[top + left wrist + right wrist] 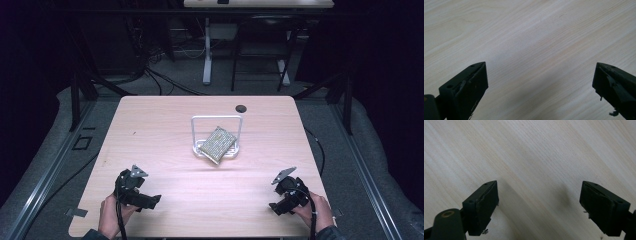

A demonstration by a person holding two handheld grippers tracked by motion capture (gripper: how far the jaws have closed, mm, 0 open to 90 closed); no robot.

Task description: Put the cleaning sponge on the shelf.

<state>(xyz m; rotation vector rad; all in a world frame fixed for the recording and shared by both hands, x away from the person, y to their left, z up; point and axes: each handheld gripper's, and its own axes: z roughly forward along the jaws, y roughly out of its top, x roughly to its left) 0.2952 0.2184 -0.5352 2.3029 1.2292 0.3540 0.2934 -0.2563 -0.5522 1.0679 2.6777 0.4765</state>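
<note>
Both grippers, the left gripper (pixel 150 200) and the right gripper (pixel 274 206), were black, each topped behind its claw by a grey three-cornered plate, a dark cable trailing rearward past dark sleeves.

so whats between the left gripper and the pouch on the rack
Nothing: in the high view the stretch of table from the left gripper to the pouch leaning on the rack is bare wood.

Gold-speckled pouch (pixel 217 144), white rack (pixel 216 120), pale wood table (pixel 165 125).
</note>
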